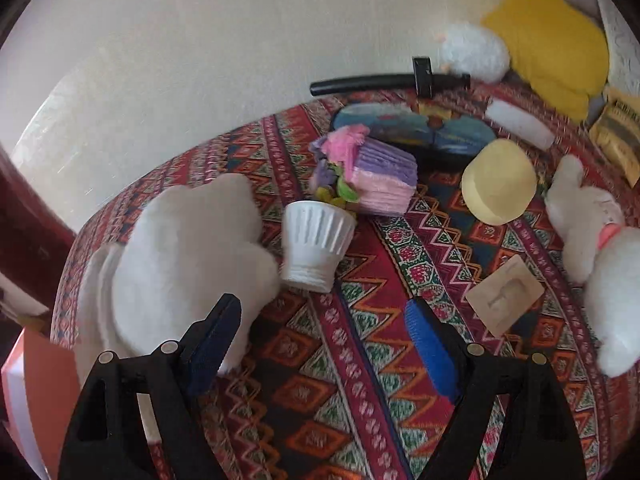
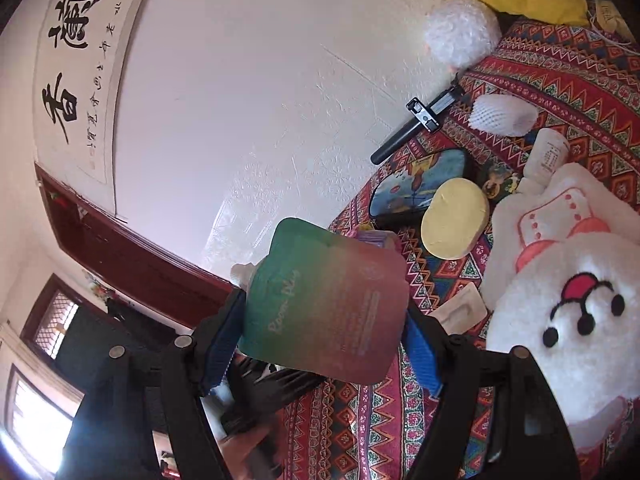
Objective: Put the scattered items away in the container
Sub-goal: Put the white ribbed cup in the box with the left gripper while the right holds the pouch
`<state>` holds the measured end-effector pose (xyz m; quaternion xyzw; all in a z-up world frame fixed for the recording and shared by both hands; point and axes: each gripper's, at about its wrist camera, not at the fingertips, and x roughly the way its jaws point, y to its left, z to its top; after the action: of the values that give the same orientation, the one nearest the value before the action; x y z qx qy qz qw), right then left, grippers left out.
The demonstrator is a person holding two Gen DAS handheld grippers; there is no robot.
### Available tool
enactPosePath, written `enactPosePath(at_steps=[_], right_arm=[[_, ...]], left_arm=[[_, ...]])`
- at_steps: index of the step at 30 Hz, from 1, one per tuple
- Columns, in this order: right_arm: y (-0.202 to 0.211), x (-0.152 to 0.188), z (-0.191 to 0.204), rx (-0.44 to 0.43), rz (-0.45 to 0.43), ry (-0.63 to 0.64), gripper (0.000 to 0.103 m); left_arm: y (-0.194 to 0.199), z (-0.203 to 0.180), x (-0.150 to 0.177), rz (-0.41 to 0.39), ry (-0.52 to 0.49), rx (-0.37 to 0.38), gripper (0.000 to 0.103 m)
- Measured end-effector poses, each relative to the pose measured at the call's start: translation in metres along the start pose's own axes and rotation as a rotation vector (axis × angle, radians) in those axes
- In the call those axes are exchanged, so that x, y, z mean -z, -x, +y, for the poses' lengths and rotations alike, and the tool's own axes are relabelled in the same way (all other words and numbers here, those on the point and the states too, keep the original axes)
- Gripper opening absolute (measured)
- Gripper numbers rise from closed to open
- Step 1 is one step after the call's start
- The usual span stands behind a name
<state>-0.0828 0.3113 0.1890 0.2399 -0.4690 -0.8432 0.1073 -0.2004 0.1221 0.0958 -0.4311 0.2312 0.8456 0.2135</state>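
Spread wide above a patterned cloth (image 1: 360, 320), the left gripper (image 1: 324, 334), blue pads apart and nothing between them. Pressed against its left finger (image 1: 214, 344), a white plush item (image 1: 180, 264). Straight ahead of the fingertips, a ribbed white cup (image 1: 314, 246) tipped on its side, colourful bits spilling at its mouth. Just beyond the cup, a pink-and-purple block (image 1: 380, 178) with fuzzy pink and green strands on its near-left end. Ahead and to the right, a pale yellow round sponge (image 1: 498, 182); nearer the right finger, a tan moulded tray (image 1: 506, 294). Far right of the fingers, a white plush toy (image 1: 600, 256) with a pink collar. At the far edge, a black handle (image 1: 384, 82) along the wall, a yellow cushion (image 1: 552, 44) behind it. Low at the left, beside the gripper body, an orange box (image 1: 44, 396), partly cut off.

Closed on a green-to-red spouted pouch (image 2: 324, 304), the right gripper (image 2: 324, 340), pads on the pouch's two edges, the pouch raised off the cloth with its white spout toward the left finger. Right of the fingers, the bear-faced plush (image 2: 568, 320); ahead and right, the yellow sponge (image 2: 456, 220).
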Motion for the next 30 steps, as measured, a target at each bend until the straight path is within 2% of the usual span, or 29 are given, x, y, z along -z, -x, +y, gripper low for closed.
enactPosePath(at_steps=[4, 5, 6, 7, 8, 9, 11, 13, 17, 20, 23, 26, 28, 30], right_arm=[[-0.005, -0.008, -0.004, -0.013, 0.002, -0.013, 0.073], [-0.006, -0.009, -0.005, -0.014, 0.005, -0.015, 0.073], [-0.006, -0.01, -0.005, -0.013, 0.007, -0.012, 0.073], [-0.006, -0.01, -0.006, -0.01, 0.006, -0.01, 0.073], [-0.005, -0.012, -0.007, -0.003, 0.001, -0.011, 0.073], [-0.004, -0.014, -0.009, 0.003, -0.005, -0.012, 0.073], [0.001, -0.017, -0.013, 0.012, -0.021, -0.022, 0.073], [0.007, -0.019, -0.017, 0.012, -0.038, -0.04, 0.073], [0.012, -0.019, -0.016, 0.006, -0.047, -0.046, 0.073], [0.01, -0.016, -0.01, 0.003, -0.04, -0.035, 0.073], [0.003, -0.009, 0.001, 0.004, -0.017, -0.013, 0.073], [-0.006, 0.004, 0.018, 0.008, 0.011, 0.031, 0.073], [-0.011, 0.014, 0.034, 0.004, 0.027, 0.071, 0.073], [-0.015, 0.024, 0.05, 0.001, 0.04, 0.118, 0.073]], left_arm=[[-0.052, -0.014, -0.02, 0.072, -0.082, -0.082, 0.084], [-0.063, -0.012, -0.024, 0.088, -0.075, -0.09, 0.084], [-0.07, -0.005, -0.026, 0.099, -0.039, -0.05, 0.081], [-0.072, 0.003, -0.029, 0.101, 0.016, 0.019, 0.058], [-0.072, 0.011, -0.031, 0.114, 0.07, 0.077, 0.039], [-0.066, 0.015, -0.03, 0.109, 0.098, 0.084, 0.039], [-0.039, 0.017, -0.023, 0.058, 0.101, 0.083, 0.039], [0.003, 0.019, -0.009, -0.002, 0.113, 0.095, 0.039], [0.138, 0.052, 0.055, -0.182, 0.248, 0.092, 0.039], [0.248, 0.1, 0.121, -0.351, 0.415, 0.017, 0.039], [0.321, 0.152, 0.177, -0.492, 0.566, -0.112, 0.04], [0.345, 0.197, 0.219, -0.548, 0.684, -0.17, 0.04], [0.337, 0.221, 0.241, -0.533, 0.748, -0.147, 0.04], [0.316, 0.242, 0.254, -0.484, 0.79, -0.125, 0.04]])
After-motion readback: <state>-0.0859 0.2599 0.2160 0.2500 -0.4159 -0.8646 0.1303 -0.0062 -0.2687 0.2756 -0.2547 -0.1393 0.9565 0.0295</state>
